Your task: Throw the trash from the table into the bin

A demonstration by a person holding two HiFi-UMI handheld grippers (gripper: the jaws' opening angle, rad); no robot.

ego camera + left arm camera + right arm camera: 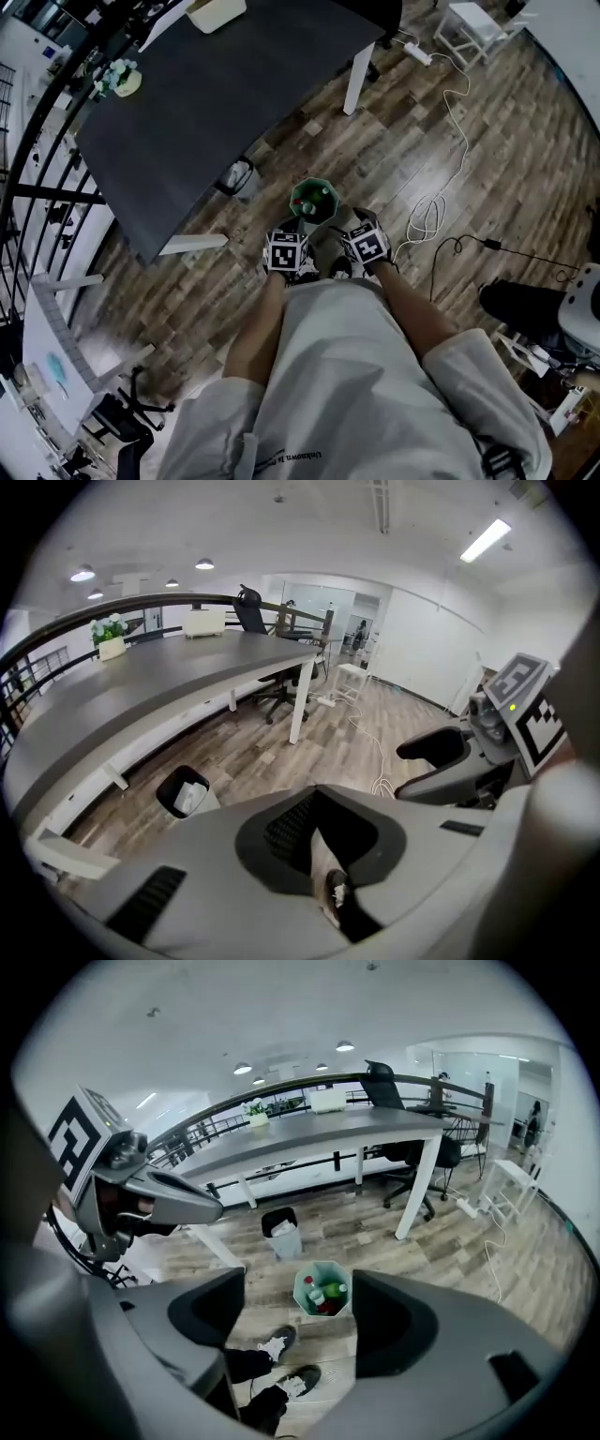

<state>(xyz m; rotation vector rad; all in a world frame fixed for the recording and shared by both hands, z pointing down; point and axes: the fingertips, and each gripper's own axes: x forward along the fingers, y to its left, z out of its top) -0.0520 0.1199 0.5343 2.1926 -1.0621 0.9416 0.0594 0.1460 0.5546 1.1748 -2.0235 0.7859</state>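
Note:
A pale green bin [330, 214] stands on the wood floor just ahead of my feet, with a green bottle [335, 1289] and a red-capped bottle [312, 1287] inside. In the right gripper view that bin [305, 1301] shows through the gap of my right gripper [299, 1279], which is open and empty. My left gripper [317, 791] has its jaws together with nothing between them. In the head view both grippers, left [287, 232] and right [360, 223], hang side by side over the bin's near edge. The dark table [216, 103] lies beyond to the left.
A small black bin [239, 176] with white paper sits under the table's edge. On the table stand a potted plant [122, 80] and a white box [216, 14]. A white cable [441, 187] snakes across the floor at right. Office chairs [412, 1152] stand behind the table.

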